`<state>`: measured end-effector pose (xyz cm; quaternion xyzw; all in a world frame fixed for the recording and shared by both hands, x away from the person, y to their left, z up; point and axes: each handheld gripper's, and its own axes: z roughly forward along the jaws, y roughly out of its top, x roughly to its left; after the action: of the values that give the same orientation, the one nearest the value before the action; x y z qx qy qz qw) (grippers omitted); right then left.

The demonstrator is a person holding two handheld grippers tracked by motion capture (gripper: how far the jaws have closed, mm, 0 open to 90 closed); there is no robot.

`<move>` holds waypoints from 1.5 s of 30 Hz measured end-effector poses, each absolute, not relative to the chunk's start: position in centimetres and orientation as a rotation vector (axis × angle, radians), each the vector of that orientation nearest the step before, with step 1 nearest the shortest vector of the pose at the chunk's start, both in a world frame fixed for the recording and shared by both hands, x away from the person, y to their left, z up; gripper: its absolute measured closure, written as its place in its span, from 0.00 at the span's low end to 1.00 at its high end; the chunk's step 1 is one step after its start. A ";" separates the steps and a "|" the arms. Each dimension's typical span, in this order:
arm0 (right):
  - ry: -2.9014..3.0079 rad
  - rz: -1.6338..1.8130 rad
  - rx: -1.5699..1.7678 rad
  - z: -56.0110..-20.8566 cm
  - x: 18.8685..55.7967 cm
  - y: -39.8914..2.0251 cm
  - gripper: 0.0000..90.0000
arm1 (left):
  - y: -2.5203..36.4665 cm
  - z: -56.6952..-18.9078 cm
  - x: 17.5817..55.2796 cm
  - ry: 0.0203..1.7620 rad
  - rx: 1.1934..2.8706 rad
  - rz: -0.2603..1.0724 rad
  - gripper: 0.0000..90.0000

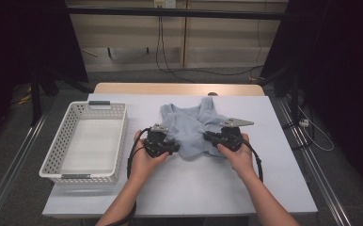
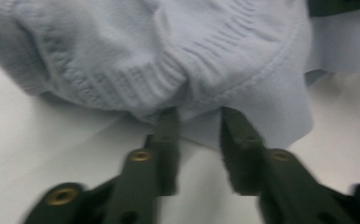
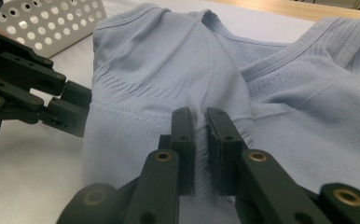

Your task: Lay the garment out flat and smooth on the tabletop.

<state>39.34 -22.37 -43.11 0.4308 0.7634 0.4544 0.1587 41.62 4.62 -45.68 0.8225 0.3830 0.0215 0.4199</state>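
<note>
Your right gripper pinches a fold of the pale blue top, its jaws drawn narrow with a ridge of knit standing between the pads. Your left gripper is at the top's hem; its jaws stand narrow, with a gap between them, and fabric lies at their tips. Whether the pads have bitten yet, you cannot tell from here, so count that side as loose until you see cloth pinched.

The top lies bunched in the middle of the white table, shoulder straps pointing away from you, with your two grippers at its near edge, one at each side. The white basket sits just left of it, nothing in it.

To do this grasp well, I judge you should push the left jaws a little further onto the ribbed hem before closing, so they take both layers and not only the lip. Keep the right hand steady while you do; pulling now would drag cloth out of the left jaws. Once both sides hold, lift evenly, because an uneven lift will likely let the knit stretch and slip. Watch the left cable beside the basket.
</note>
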 end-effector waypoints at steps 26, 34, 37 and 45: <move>2.132 1.360 1.276 -43.0 39.5 -23.1 0.91 | 5.8 -44.9 42.4 0.996 2.038 0.094 0.50; 2.154 1.339 1.269 -43.3 39.5 -22.7 0.90 | 4.6 -46.4 42.8 0.961 2.043 0.096 0.44; 2.150 1.332 1.272 -43.3 39.5 -22.6 0.90 | 4.2 -46.7 43.1 0.948 2.036 0.094 0.52; 2.170 1.309 1.260 -43.4 39.3 -22.5 0.89 | 4.0 -45.8 43.3 0.945 2.026 0.047 0.92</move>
<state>39.32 -22.54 -43.38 0.4399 0.7574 0.4568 0.1552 43.31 4.02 -45.83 0.8148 0.3799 0.0188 0.4375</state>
